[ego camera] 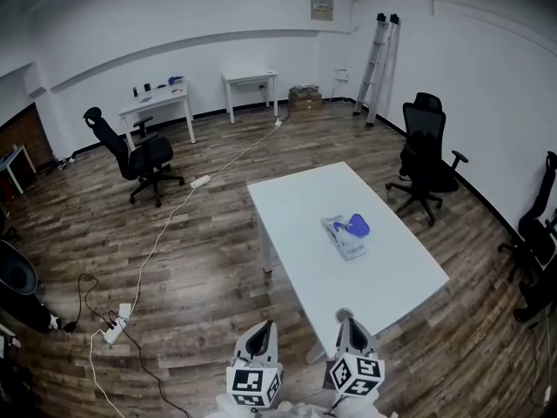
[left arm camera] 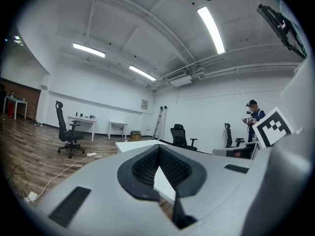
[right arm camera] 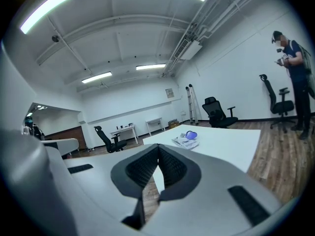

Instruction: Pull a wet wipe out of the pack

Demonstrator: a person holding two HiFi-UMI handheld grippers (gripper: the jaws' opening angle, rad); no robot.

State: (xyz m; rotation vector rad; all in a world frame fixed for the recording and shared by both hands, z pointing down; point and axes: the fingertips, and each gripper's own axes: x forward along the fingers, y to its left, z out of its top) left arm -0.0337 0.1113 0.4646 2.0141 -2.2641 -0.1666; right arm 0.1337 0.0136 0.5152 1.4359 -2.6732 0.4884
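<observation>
White table point(ego camera: 400, 268) is found to carry the wet wipe pack point(ego camera: 346, 236) near its middle, well apart from both tools. Left hand-held gripper point(ego camera: 263, 331) and right hand-held gripper point(ego camera: 350, 325) are held off the near edge, jaws closed together on nothing. Jaws should be opened before the pack is reached, one gripper steadying it

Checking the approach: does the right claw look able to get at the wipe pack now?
Probably yes: only bare table lies between the right claw and the wipe pack, though the pack lies well ahead and the jaws are shut.
</observation>
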